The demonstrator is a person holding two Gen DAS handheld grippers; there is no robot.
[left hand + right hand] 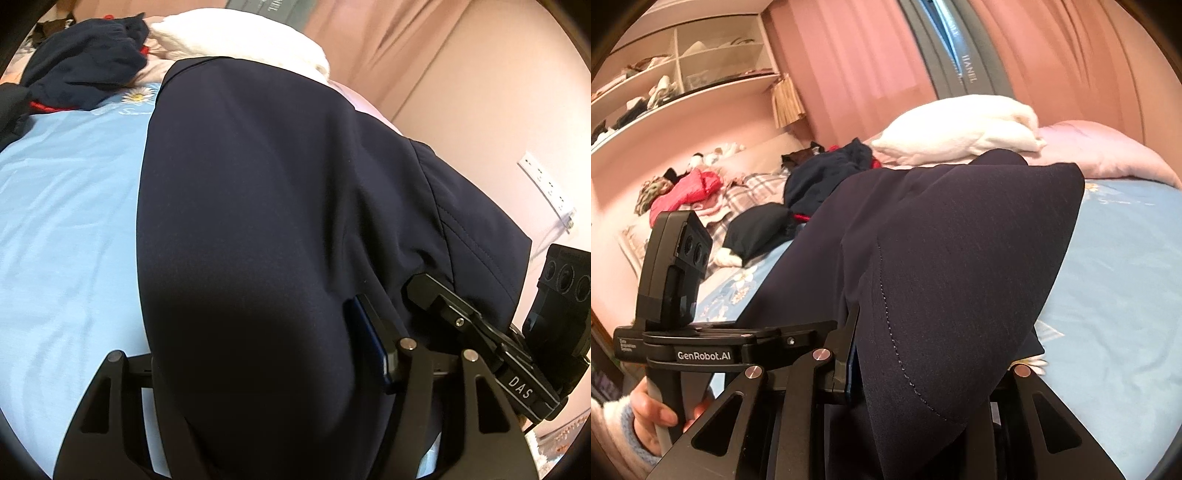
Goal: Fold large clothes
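A large dark navy garment (258,192) hangs lifted over the light blue bed sheet (66,221). It drapes over my left gripper (258,306). The blue pad (369,339) of one finger presses on a thick fold and the other finger is hidden under the cloth. My right gripper (424,291) clamps the garment's edge just beside it. In the right wrist view the navy garment (960,258) runs between the jaws of my right gripper (916,332), one finger (851,332) showing, the other covered. A hand (653,410) holds the left gripper (798,338) there.
At the bed's far end lie a white folded bundle (960,129) and a pink quilt (1108,147). A heap of dark blue and red clothes (827,173), a black item (757,229) and a red jacket (690,188) lie left. Shelves (683,74) and pink curtains stand behind.
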